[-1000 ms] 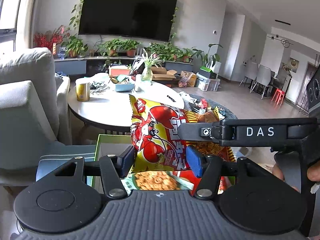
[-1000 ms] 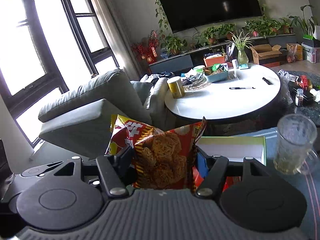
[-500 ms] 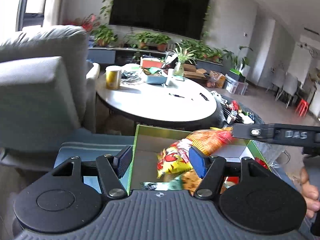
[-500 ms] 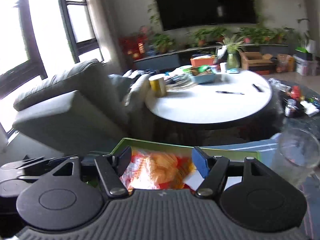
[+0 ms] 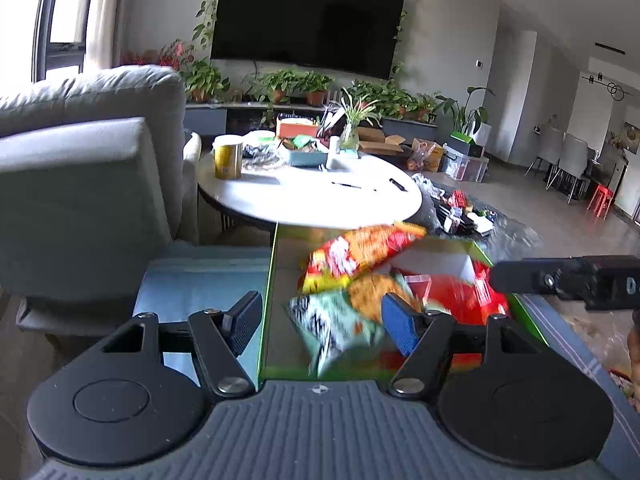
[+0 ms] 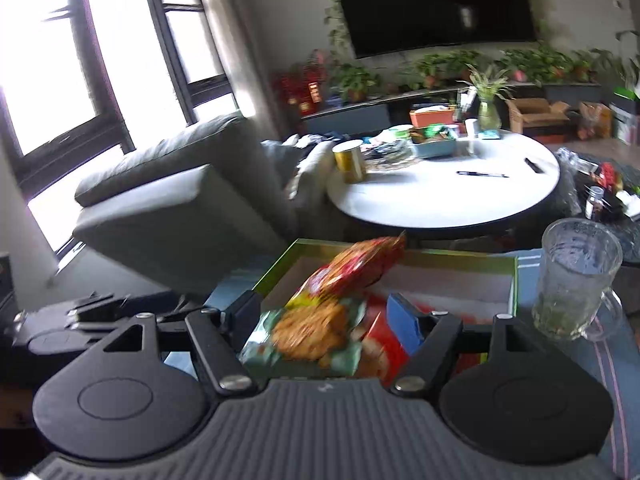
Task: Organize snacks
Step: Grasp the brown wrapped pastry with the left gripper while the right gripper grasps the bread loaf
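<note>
A green-rimmed cardboard box (image 5: pixel 273 280) (image 6: pixel 516 280) holds snack bags. A red and yellow snack bag (image 5: pixel 356 252) (image 6: pixel 356 268) lies tilted on top, over a pale green bag (image 5: pixel 340 328) (image 6: pixel 304 340) and red packs (image 5: pixel 468 296). My left gripper (image 5: pixel 322 322) is open and empty above the box's near end. My right gripper (image 6: pixel 324 316) is open and empty above the bags; it also shows in the left wrist view (image 5: pixel 568 280) at the right of the box.
A glass mug (image 6: pixel 572 280) stands right of the box on a blue striped cloth (image 5: pixel 192 280). A grey armchair (image 5: pixel 80 184) is at the left. A round white table (image 5: pixel 312 196) with a yellow can (image 5: pixel 228 158) stands behind the box.
Both grippers let go of the snack bags, which dropped into the box. Both grippers pulled back and now stand open above it.
</note>
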Available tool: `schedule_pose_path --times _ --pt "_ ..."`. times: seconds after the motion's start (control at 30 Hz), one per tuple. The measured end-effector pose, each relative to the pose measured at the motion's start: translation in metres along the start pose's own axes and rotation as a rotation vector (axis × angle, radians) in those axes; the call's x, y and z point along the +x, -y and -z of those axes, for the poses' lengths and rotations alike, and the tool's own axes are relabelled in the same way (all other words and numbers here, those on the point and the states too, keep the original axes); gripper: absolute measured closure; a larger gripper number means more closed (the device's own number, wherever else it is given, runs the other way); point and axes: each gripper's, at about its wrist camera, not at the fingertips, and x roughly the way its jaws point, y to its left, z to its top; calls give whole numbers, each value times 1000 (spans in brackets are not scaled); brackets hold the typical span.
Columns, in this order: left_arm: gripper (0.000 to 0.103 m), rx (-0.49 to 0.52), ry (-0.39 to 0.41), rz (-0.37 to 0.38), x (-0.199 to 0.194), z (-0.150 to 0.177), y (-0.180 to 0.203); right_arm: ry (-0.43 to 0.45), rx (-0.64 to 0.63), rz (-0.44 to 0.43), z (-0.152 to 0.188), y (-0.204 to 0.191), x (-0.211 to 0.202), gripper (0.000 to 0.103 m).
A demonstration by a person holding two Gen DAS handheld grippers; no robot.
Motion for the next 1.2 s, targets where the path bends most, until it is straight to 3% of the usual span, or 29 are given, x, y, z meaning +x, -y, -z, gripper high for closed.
schedule_pose_path --times 0.17,0.23,0.37,0.53,0.8,1.2 --pt "37 -6 -26 -30 -31 31 0 -46 -45 -8 33 -8 -18 18" --pt "32 -21 -51 -69 -39 43 2 -56 -59 1 47 -10 -25 18" --pt "32 -57 -128 -144 -50 67 11 -91 -42 -14 72 -14 -36 18" --pt "32 -102 -163 -151 -59 92 25 -147 -12 -53 104 -23 -52 18" --pt "31 -130 -183 -186 -56 114 41 -122 32 -16 135 -23 -79 18" --pt "28 -130 -245 -222 -32 119 47 -114 48 -26 147 -22 -83 18"
